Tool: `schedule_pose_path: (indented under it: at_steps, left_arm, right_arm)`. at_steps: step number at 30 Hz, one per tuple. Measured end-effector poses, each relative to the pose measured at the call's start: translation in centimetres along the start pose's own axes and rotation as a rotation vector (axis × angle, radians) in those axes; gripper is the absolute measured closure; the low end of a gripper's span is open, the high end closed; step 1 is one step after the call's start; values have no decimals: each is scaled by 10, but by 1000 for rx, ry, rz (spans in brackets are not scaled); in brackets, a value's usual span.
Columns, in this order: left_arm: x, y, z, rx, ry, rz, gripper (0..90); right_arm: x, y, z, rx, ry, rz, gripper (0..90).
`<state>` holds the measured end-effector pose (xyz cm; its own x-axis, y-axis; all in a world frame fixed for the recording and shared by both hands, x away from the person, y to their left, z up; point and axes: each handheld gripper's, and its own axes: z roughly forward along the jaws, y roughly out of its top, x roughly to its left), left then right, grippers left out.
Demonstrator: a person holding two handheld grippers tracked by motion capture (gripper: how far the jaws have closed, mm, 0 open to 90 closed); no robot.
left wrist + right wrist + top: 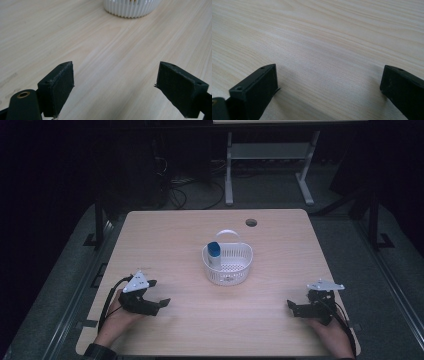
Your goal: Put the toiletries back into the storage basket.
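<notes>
High view has the white perforated plastic basket (227, 265) standing near the middle of the pale wooden surface (170, 235), with a blue-capped white bottle (214, 252) upright inside at its left side. Left tool (159, 303) rests near the front left edge, right tool (294, 307) near the front right, both well apart from the basket and both with jaws spread wide, gripping nothing. Left gripper view shows the basket's ribbed wall (130, 8) ahead of its jaws.

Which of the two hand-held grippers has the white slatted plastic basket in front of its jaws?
The left hand-held gripper: the white slatted plastic basket sits ahead of its open jaws. The right hand-held gripper faces bare wood.
</notes>
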<state>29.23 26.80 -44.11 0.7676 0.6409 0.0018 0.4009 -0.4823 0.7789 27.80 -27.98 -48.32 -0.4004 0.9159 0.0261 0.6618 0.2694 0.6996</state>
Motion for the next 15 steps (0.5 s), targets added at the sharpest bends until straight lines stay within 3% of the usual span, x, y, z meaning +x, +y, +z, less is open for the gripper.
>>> schedule_pose_path:
  at_steps: [9, 12, 15]
  left_arm:
    - [6, -19, 7, 101, 31, -1, 139]
    - [5, -20, 9, 108, 34, -6, 139]
    - [3, -22, 13, 146, 44, 23, 139]
  right_arm:
    - [0, 0, 0, 0, 0, 0, 8]
    - [0, 0, 0, 0, 0, 0, 8]
    - [0, 0, 0, 0, 0, 0, 8]
